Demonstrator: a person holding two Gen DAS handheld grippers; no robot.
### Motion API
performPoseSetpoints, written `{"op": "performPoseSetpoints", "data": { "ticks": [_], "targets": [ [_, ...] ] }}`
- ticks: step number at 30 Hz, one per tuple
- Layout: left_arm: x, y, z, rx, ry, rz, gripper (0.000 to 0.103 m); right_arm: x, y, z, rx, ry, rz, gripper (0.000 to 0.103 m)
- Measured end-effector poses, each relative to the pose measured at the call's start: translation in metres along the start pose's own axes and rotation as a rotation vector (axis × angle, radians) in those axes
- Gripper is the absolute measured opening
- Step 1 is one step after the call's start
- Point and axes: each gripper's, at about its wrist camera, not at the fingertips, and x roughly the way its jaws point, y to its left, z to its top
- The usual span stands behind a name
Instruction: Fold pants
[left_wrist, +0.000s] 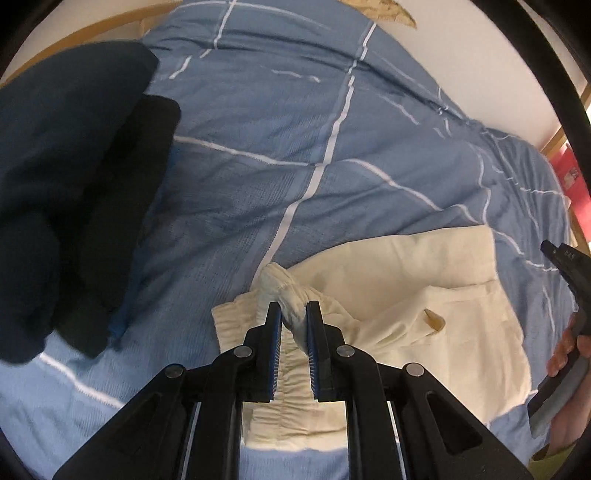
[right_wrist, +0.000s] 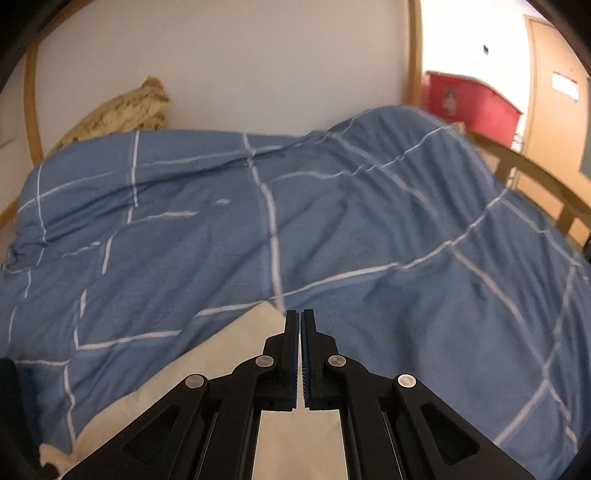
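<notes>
Cream pants (left_wrist: 406, 280) lie crumpled on the blue duvet (left_wrist: 295, 129), low and right of centre in the left wrist view. My left gripper (left_wrist: 294, 308) is shut on a bunched bit of their elastic waistband, which sticks up between the pads. The right gripper (left_wrist: 554, 251) shows at the right edge, held by a hand (left_wrist: 565, 347), just off the pants' right side. In the right wrist view my right gripper (right_wrist: 299, 314) is shut with no cloth showing between its pads. Below it the pants (right_wrist: 207, 369) stretch away to the lower left.
A pile of dark navy and black clothes (left_wrist: 74, 166) lies on the left of the bed. A beige pillow (right_wrist: 122, 110) rests against the white wall. A wooden bed rail (right_wrist: 535, 177) and a red piece of furniture (right_wrist: 472, 107) stand at the right.
</notes>
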Motion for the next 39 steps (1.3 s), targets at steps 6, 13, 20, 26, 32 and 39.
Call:
{"op": "performPoseSetpoints", "data": {
  "ticks": [6, 13, 20, 26, 32, 39],
  "targets": [
    [0.010, -0.013, 0.004, 0.119, -0.010, 0.177, 0.052, 0.030, 0.005, -0.004, -0.038, 0.067, 0.009, 0.021],
    [-0.034, -0.048, -0.004, 0.418, -0.196, 0.372, 0.084, 0.031, 0.001, -0.006, -0.141, 0.124, 0.000, 0.046],
    [-0.054, -0.054, 0.003, 0.487, -0.206, 0.348, 0.088, 0.009, -0.005, -0.004, -0.261, 0.188, 0.022, 0.059],
    [-0.084, -0.048, -0.011, 0.471, -0.088, 0.100, 0.087, -0.040, -0.019, -0.013, -0.193, 0.216, 0.074, 0.059],
    [-0.124, -0.048, -0.034, 0.481, -0.072, 0.004, 0.087, -0.098, -0.029, -0.023, -0.214, 0.196, 0.045, 0.059],
    [-0.144, -0.056, -0.047, 0.508, -0.076, 0.030, 0.087, -0.136, -0.037, -0.029, -0.286, 0.162, 0.041, 0.059]
  ]
}}
